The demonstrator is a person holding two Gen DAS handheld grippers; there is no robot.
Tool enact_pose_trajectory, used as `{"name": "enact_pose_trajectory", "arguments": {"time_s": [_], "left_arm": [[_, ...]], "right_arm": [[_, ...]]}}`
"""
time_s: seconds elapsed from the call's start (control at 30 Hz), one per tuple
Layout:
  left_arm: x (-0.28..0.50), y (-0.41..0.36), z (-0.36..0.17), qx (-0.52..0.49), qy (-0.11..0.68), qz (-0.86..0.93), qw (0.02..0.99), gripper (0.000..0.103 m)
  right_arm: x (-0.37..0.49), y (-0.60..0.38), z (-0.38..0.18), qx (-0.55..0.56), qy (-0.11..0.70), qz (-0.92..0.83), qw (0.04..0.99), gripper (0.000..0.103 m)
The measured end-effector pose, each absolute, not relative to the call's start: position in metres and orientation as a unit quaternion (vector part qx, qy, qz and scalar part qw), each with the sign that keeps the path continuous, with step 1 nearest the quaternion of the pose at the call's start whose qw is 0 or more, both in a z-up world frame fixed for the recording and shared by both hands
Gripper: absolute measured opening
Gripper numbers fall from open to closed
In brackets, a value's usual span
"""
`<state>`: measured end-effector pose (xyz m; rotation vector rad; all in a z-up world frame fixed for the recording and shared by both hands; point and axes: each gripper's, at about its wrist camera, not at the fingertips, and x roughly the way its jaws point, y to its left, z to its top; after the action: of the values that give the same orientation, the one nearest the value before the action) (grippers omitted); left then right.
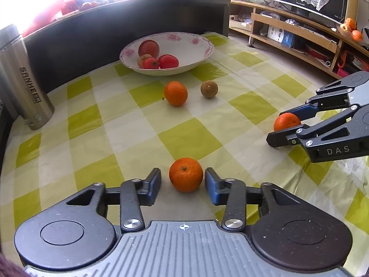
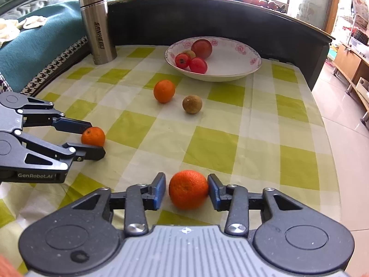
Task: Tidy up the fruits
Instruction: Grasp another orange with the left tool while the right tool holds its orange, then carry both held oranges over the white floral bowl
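Note:
On the green-checked tablecloth [image 1: 189, 138] an orange [image 1: 185, 175] lies between the fingers of my left gripper [image 1: 183, 180], which is open with small gaps at the pads. The right wrist view shows this same gripper [image 2: 95, 138] around its orange [image 2: 92, 136]. My right gripper [image 2: 186, 188] is open around a second orange [image 2: 188, 189]; its right pad touches the peel. From the left wrist view, that gripper [image 1: 278, 125] and orange [image 1: 287, 121] sit at the table's right edge. A third orange [image 1: 175, 93] and a brown round fruit [image 1: 209, 89] lie mid-table. The white flowered bowl [image 1: 203, 43] holds red fruits [image 1: 168, 61].
A steel flask [image 1: 27, 80] stands at the table's far left corner. A dark curved board [image 1: 138, 16] backs the table. A wooden TV stand [image 1: 299, 30] is across the floor on the right, and a teal sofa [image 2: 34, 46] runs along the left side.

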<state>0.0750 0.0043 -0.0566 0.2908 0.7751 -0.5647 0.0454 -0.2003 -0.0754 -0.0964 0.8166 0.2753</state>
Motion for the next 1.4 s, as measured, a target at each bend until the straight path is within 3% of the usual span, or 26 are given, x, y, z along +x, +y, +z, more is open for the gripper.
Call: {"name": "enact_pose_trajectory", "arguments": {"time_s": [0.4, 0.53, 0.7, 1.2, 1.4], "left_arm": [[0.075, 0.001, -0.056, 0.135, 0.385, -0.276, 0.871, 0.060], [0.075, -0.001, -0.055, 0.135, 0.387, -0.277, 0.869, 0.055], [0.076, -0.004, -0.054, 0.138, 0.385, -0.288, 0.866, 0.039], [0.062, -0.021, -0.045, 0.192, 0.389, -0.248, 0.866, 0.037], [0.074, -0.017, -0.039, 0.167, 0.380, -0.247, 0.876, 0.037]], "right_arm": [[0.045, -0.195, -0.076, -0.075, 0.394, 0.137, 0.906, 0.047], [0.045, -0.195, -0.076, -0.075, 0.395, 0.135, 0.906, 0.047], [0.048, -0.191, -0.075, -0.081, 0.400, 0.129, 0.904, 0.039], [0.052, -0.199, -0.038, -0.061, 0.383, 0.121, 0.914, 0.038], [0.066, -0.204, -0.040, -0.039, 0.392, 0.108, 0.913, 0.038]]}}
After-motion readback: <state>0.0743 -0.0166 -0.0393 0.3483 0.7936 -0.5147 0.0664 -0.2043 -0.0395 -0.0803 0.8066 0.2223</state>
